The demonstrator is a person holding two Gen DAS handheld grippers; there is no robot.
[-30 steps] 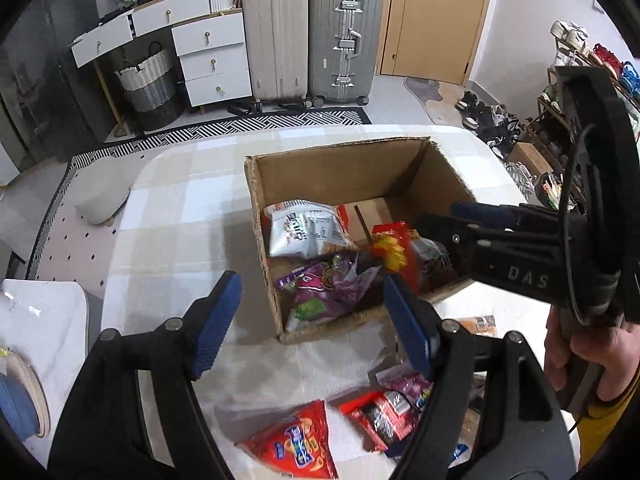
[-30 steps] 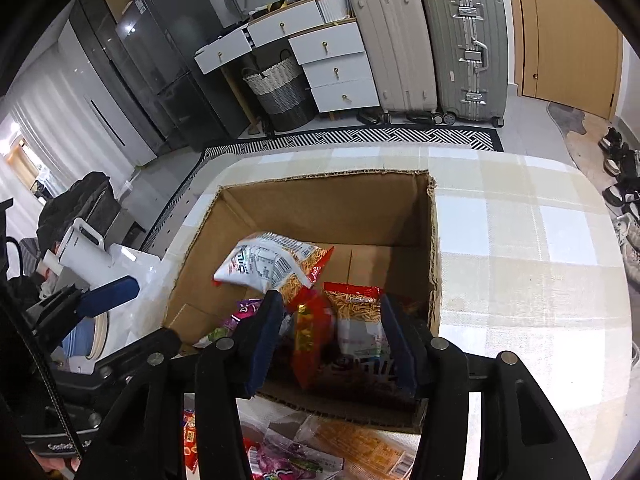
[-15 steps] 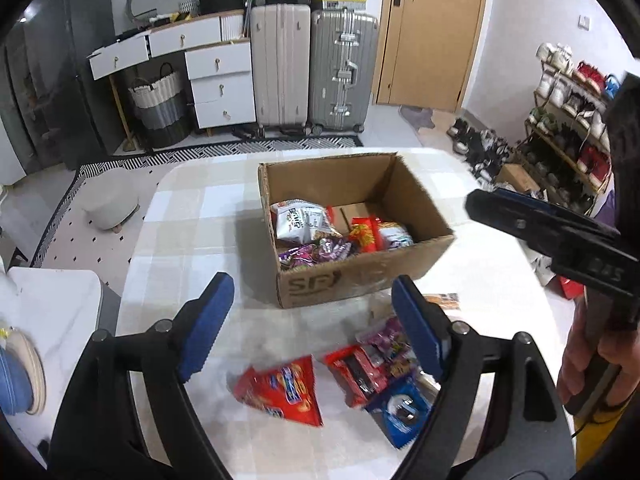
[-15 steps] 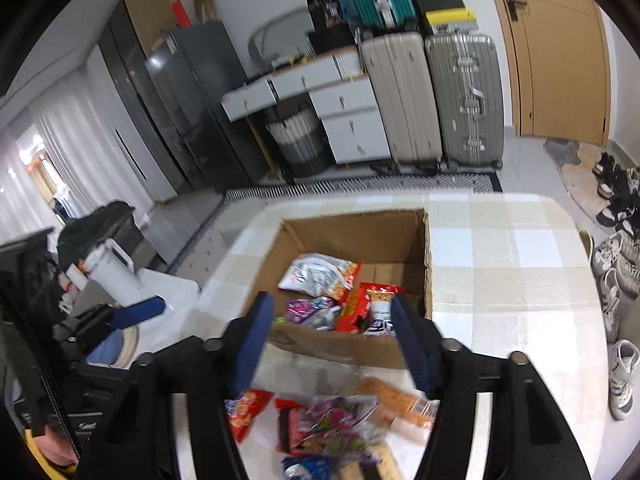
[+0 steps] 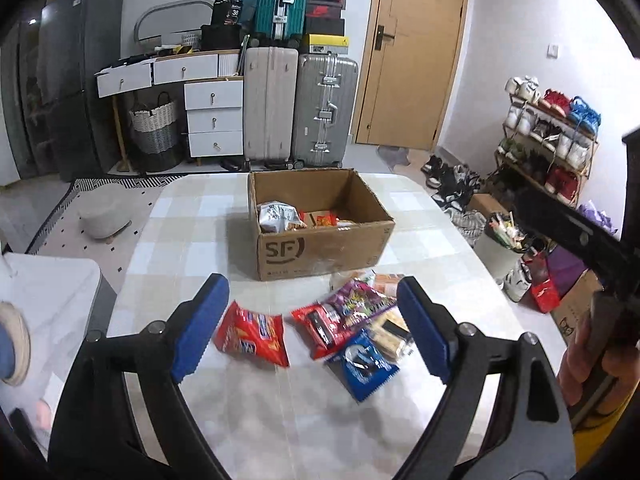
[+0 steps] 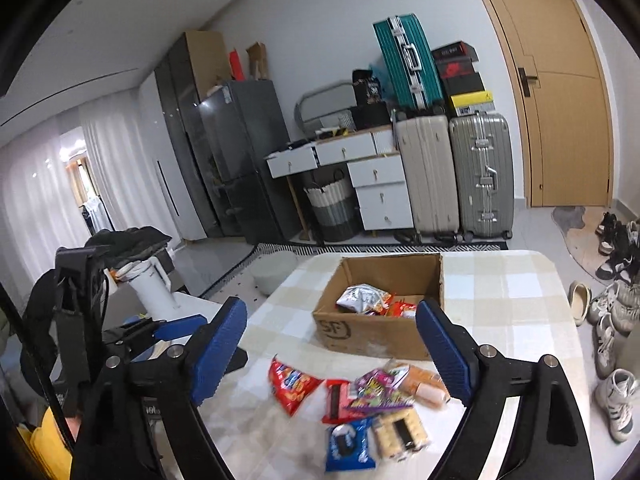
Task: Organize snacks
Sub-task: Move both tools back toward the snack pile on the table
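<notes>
Opening with nothing between their jaws, left claw (image 5: 308,320) and right claw (image 6: 330,350) hang over the desk (image 5: 192,248); loose snacks (image 5: 344,328) lie just before the box (image 5: 320,248), more inside it

You see a brown cardboard box (image 5: 320,246) on the beige-and-white checked tablecloth (image 5: 192,248), a red snack bag (image 5: 252,334), a blue packet (image 5: 364,364), and blue gripper pads (image 5: 200,324).
</notes>
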